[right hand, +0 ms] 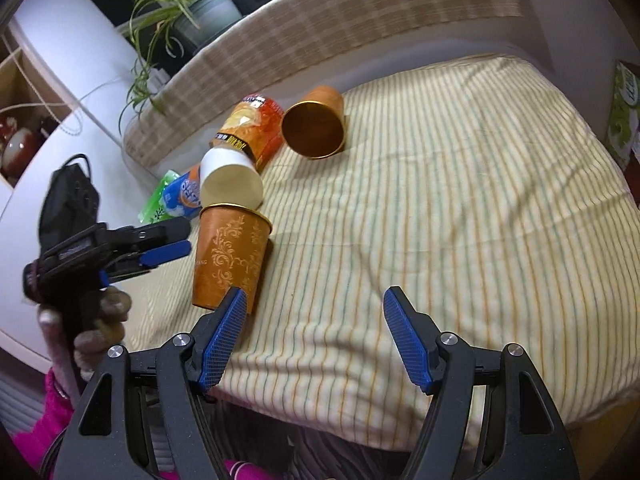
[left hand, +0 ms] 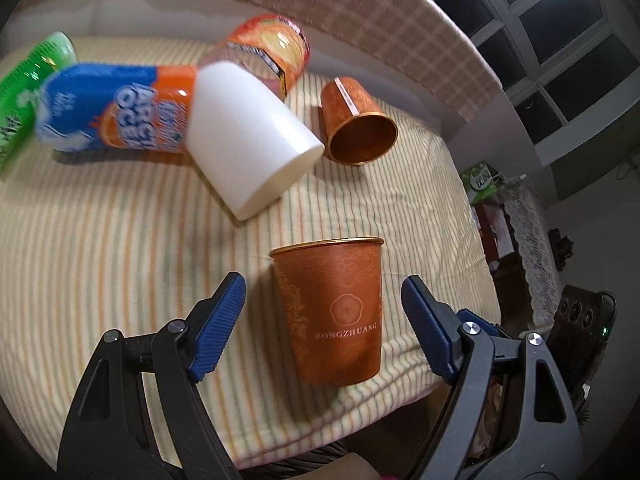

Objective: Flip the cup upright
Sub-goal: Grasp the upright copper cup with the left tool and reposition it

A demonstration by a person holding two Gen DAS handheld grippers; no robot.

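Note:
An orange paper cup (left hand: 334,312) stands upright on the striped cloth, between the open fingers of my left gripper (left hand: 324,316), which do not touch it. It also shows in the right wrist view (right hand: 230,256), with the left gripper (right hand: 176,240) just to its left. A second orange cup (left hand: 354,122) lies on its side farther back, also seen in the right wrist view (right hand: 316,124). A white cup (left hand: 250,140) lies on its side too. My right gripper (right hand: 314,336) is open and empty over the cloth near the front edge.
A blue and orange snack bag (left hand: 116,108), a green packet (left hand: 28,80) and an orange snack canister (left hand: 272,50) lie at the back left. The checked bed edge (right hand: 320,12) runs behind. A potted plant (right hand: 192,4) stands beyond it.

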